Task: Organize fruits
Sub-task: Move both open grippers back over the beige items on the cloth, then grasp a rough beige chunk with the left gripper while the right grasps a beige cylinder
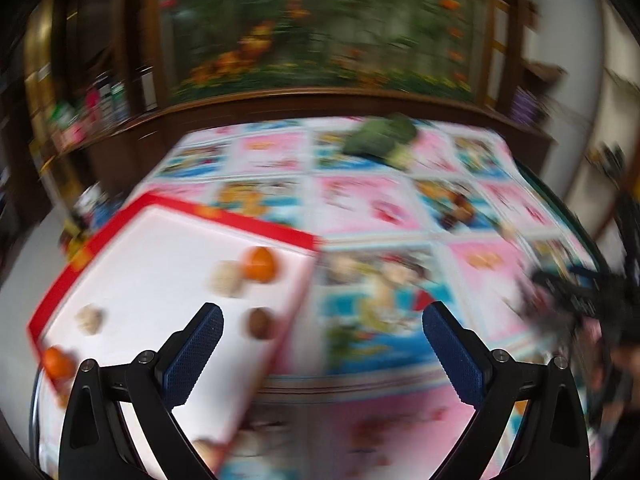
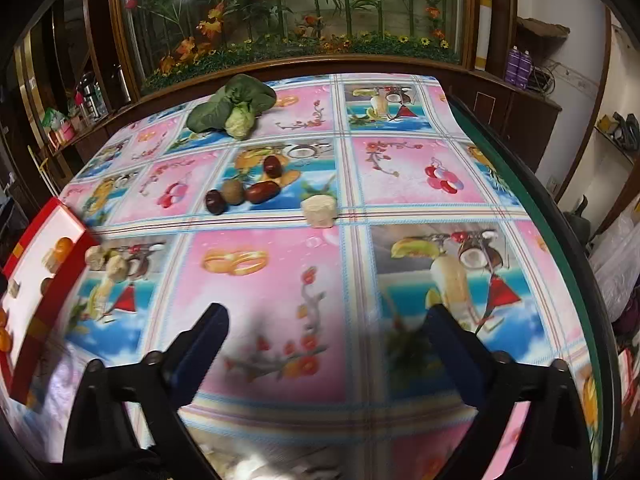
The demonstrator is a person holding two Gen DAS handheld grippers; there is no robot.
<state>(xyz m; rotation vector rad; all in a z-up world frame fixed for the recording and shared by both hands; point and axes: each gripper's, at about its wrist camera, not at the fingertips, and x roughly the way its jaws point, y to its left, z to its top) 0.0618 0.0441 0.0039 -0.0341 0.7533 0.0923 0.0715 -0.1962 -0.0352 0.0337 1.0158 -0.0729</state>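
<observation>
— Two grippers, both spread wide and holding nothing: left gripper (image 1: 322, 344) above the near corner of the red-rimmed tray (image 1: 224, 216), right gripper (image 2: 326, 340) over bare tablecloth (image 2: 256, 280).

— Fruit where?

— Some in the tray already, an orange (image 1: 261, 264) among them. Loose on the cloth: dark dates (image 2: 262, 192), a brown round fruit (image 2: 233, 191), a pale chunk (image 2: 318, 210).

— Best approach?

— Probably one piece at a time, jaws straddling it, closing gently; round fruit likely to roll.

— Seen from one side only?

— Loose cluster only in the right wrist view. Tray interior fuller, though blurred, in the left. Leafy greens (image 2: 232, 108) sharp only on the right.
</observation>
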